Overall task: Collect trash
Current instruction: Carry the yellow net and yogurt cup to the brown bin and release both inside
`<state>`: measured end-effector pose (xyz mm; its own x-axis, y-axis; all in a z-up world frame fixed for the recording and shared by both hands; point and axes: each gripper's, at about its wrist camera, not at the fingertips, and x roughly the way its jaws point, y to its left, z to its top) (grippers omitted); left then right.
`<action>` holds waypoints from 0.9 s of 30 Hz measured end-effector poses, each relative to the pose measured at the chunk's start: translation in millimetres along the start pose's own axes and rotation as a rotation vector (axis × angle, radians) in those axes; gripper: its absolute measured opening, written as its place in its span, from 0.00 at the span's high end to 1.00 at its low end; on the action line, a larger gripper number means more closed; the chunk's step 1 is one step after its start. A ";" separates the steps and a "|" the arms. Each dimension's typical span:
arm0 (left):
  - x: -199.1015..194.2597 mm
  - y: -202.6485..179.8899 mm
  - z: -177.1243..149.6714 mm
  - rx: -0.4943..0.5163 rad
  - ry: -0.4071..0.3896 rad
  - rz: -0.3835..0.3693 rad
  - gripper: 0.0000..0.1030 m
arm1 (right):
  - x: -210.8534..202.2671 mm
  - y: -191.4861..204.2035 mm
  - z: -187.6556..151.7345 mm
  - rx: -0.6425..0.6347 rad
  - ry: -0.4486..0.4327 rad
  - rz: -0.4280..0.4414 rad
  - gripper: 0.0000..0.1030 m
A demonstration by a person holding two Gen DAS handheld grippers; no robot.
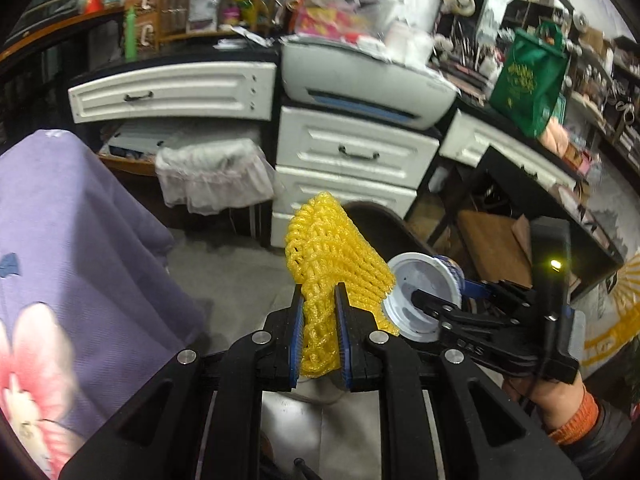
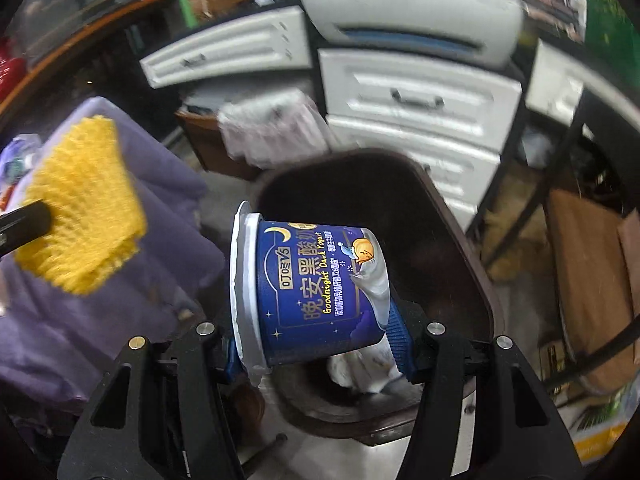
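Observation:
My left gripper (image 1: 319, 320) is shut on a yellow foam fruit net (image 1: 332, 252), which stands up between its blue pads. The net also shows at the left of the right wrist view (image 2: 86, 208). My right gripper (image 2: 320, 356) is shut on a blue yogurt cup (image 2: 316, 288), held on its side with its white rim to the left. In the left wrist view the cup's white open mouth (image 1: 420, 296) faces me, right beside the net. Below the cup is a dark brown bin (image 2: 460, 264) with crumpled white paper (image 2: 360, 372) in it.
A purple flowered cloth (image 1: 72, 248) covers furniture at the left. White drawers (image 1: 352, 156) and a printer (image 1: 360, 84) stand behind. A white-lined basket (image 1: 212, 176) hangs under the desk. A green bag (image 1: 528, 80) and a cardboard box (image 2: 592, 280) are at the right.

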<state>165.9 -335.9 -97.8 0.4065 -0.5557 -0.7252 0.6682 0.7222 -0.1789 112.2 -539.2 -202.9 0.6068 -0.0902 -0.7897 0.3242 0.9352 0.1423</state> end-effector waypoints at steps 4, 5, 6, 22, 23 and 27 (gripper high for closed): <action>16.9 -7.9 -8.3 0.023 0.040 0.005 0.85 | 30.3 -15.1 -6.4 0.033 0.058 -0.023 0.45; 19.4 -9.2 -9.8 0.027 0.047 0.005 0.85 | 37.6 -17.2 -7.9 0.038 0.073 -0.026 0.45; 22.6 -10.4 -11.3 0.030 0.054 0.003 0.86 | 42.3 -17.5 -8.7 0.039 0.083 -0.029 0.45; 48.2 -30.8 -17.1 0.086 0.106 0.007 0.85 | 33.5 -24.9 -12.9 0.067 0.063 -0.047 0.43; 49.7 -32.9 -15.8 0.092 0.105 0.006 0.85 | 28.5 -25.7 -12.2 0.065 0.053 -0.049 0.43; 57.7 -42.8 -11.5 0.108 0.110 -0.007 0.85 | 0.8 -31.8 -12.3 0.064 0.002 -0.065 0.40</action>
<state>153.6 -394.1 -139.7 0.3350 -0.5074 -0.7939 0.7364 0.6666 -0.1153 93.4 -564.8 -215.4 0.5815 -0.1495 -0.7997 0.4088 0.9036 0.1284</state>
